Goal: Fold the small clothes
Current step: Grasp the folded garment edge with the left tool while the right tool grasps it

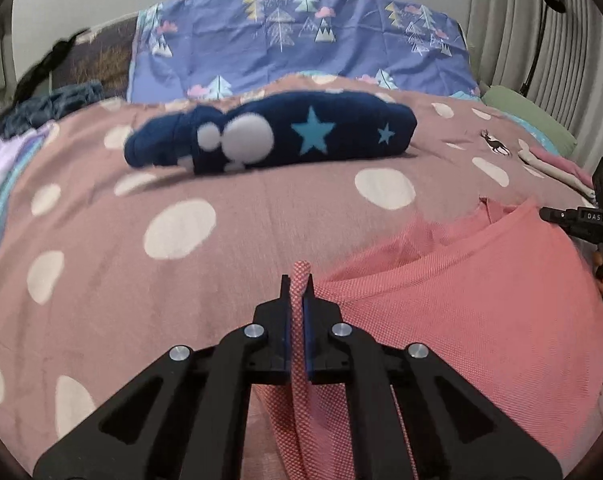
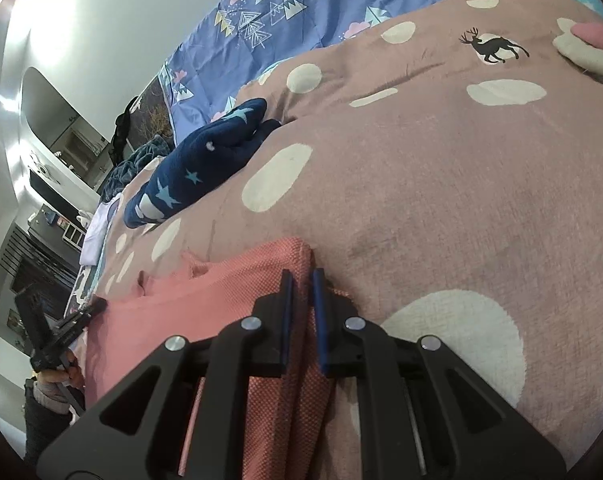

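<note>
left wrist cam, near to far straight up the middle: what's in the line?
left gripper, shut on a pinch of the pink garment → bare polka-dot bedspread → folded navy star garment → blue tree-print pillow → wall.

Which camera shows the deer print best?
The right wrist view: the deer print is large and sharp on the blanket. The left wrist view shows it small, far off near the right edge.
</note>
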The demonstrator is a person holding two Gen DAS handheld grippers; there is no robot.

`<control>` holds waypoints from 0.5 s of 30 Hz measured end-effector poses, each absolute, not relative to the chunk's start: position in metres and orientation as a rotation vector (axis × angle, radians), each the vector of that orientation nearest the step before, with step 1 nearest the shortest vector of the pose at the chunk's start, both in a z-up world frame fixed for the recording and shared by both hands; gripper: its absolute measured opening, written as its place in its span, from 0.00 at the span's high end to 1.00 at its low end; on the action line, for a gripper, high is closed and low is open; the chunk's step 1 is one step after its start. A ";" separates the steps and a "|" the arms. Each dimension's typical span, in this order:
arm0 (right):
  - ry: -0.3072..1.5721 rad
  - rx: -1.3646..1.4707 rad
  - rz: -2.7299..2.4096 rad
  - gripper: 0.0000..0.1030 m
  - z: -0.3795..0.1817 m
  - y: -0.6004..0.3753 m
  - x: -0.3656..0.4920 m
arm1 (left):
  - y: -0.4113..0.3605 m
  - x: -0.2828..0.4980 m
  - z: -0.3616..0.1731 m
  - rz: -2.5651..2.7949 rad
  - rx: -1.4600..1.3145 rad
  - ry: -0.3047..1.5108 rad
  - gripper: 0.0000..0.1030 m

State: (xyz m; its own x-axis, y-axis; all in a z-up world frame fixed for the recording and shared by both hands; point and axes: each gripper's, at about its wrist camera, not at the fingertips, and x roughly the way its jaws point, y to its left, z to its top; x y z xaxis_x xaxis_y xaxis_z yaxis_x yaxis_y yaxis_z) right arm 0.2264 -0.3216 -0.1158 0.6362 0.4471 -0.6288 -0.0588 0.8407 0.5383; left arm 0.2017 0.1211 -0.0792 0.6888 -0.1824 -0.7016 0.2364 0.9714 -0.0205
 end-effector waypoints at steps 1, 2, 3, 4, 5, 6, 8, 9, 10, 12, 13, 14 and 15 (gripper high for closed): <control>0.837 0.501 0.301 0.90 -0.116 -0.321 0.226 | 0.120 0.200 -0.075 -0.230 0.090 0.757 0.96; 0.836 0.496 0.299 0.90 -0.116 -0.321 0.226 | 0.119 0.199 -0.072 -0.230 0.098 0.746 0.96; 0.834 0.495 0.298 0.90 -0.116 -0.320 0.226 | 0.117 0.198 -0.068 -0.229 0.109 0.732 0.96; 0.833 0.496 0.299 0.90 -0.116 -0.321 0.226 | 0.116 0.198 -0.065 -0.228 0.121 0.718 0.96; 0.831 0.499 0.300 0.90 -0.116 -0.321 0.226 | 0.115 0.198 -0.062 -0.226 0.132 0.705 0.96; 0.830 0.500 0.300 0.91 -0.116 -0.322 0.225 | 0.114 0.199 -0.060 -0.223 0.138 0.696 0.96; 0.826 0.501 0.286 0.94 -0.114 -0.322 0.225 | 0.115 0.206 -0.062 -0.211 0.135 0.698 0.96; 0.815 0.494 0.269 0.97 -0.110 -0.321 0.223 | 0.116 0.211 -0.066 -0.204 0.131 0.715 0.96; 0.796 0.482 0.254 0.98 -0.103 -0.320 0.220 | 0.116 0.218 -0.075 -0.193 0.138 0.740 0.96; 0.711 0.454 0.275 0.98 -0.081 -0.318 0.212 | 0.113 0.223 -0.091 -0.190 0.168 0.775 0.96; 0.673 0.434 0.282 0.98 -0.069 -0.315 0.209 | 0.111 0.225 -0.097 -0.188 0.179 0.784 0.96; 0.657 0.416 0.278 0.98 -0.062 -0.313 0.209 | 0.110 0.225 -0.100 -0.185 0.184 0.789 0.96; 0.650 0.394 0.271 0.98 -0.058 -0.311 0.210 | 0.110 0.225 -0.101 -0.181 0.186 0.790 0.95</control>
State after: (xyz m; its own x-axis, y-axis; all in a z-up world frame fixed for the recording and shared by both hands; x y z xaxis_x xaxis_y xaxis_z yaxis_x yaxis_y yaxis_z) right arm 0.2104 -0.3108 -0.0580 0.7649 0.3641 -0.5314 -0.1212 0.8915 0.4364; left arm 0.2254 0.1096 -0.1009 0.6898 -0.0915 -0.7182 0.2299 0.9683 0.0974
